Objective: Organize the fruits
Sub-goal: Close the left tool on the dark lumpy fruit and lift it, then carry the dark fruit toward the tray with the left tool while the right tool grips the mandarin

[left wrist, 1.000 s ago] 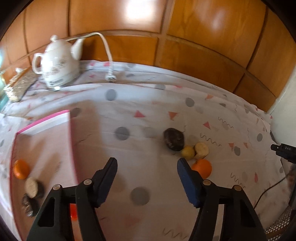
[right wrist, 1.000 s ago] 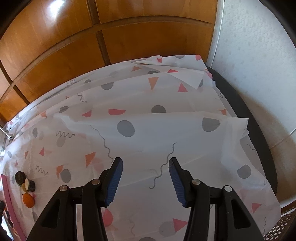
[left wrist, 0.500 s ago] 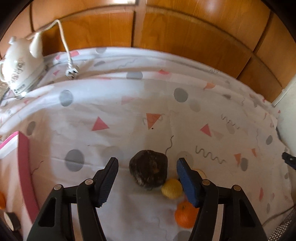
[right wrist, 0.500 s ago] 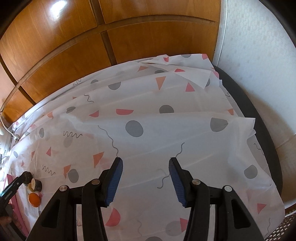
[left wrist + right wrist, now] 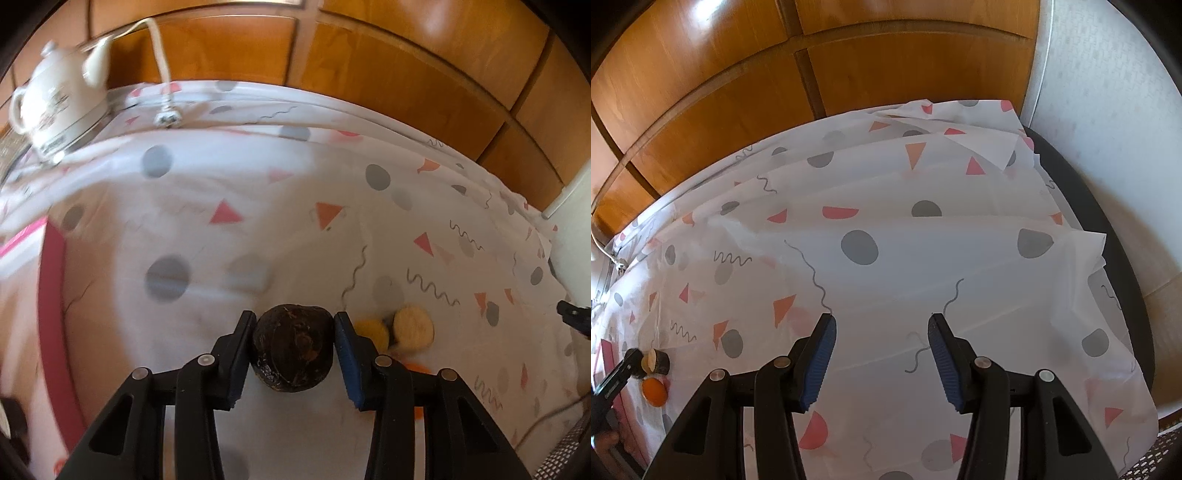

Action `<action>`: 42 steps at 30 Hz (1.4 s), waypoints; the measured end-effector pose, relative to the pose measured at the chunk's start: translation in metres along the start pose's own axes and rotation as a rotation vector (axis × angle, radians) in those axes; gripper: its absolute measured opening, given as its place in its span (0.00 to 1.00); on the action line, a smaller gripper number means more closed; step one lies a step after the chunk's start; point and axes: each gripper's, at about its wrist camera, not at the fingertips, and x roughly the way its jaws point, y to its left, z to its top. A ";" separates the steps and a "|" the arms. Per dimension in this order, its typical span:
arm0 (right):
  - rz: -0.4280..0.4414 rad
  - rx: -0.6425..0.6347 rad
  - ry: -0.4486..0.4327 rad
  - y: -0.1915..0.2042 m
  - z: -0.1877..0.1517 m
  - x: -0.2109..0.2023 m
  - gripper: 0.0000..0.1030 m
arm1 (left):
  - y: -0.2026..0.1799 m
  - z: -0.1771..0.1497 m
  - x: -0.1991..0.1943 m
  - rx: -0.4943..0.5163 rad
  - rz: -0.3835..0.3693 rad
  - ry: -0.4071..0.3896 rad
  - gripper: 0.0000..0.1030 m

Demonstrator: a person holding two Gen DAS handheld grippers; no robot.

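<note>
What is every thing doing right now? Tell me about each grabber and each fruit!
left gripper: shut on the dark fruit
dark fruit: pinched between both pads
right gripper: open, holding nothing, above the tablecloth
yellow fruit: lying loose on the cloth
cut pale fruit: lying beside the yellow fruit
orange: lying loose
teapot: upright, lid on

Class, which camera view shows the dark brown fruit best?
The left wrist view: the dark brown fruit sits large and central, clamped in the left gripper. In the right wrist view, that gripper mostly hides it at the far left edge.
</note>
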 end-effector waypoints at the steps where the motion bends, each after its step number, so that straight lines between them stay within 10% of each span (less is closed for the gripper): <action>1: -0.002 -0.011 0.004 0.002 0.000 0.001 0.51 | 0.004 -0.006 -0.006 -0.009 -0.003 -0.001 0.42; 18: 0.131 -0.196 0.058 0.046 -0.018 0.008 0.51 | 0.011 -0.079 -0.055 0.011 -0.036 0.001 0.42; 34: 0.375 -0.554 0.114 0.170 -0.072 -0.003 0.51 | 0.023 -0.093 -0.100 0.006 -0.060 -0.086 0.42; 42: 0.495 -0.538 0.154 0.234 -0.090 0.010 0.51 | 0.038 -0.094 -0.122 -0.027 -0.049 -0.139 0.42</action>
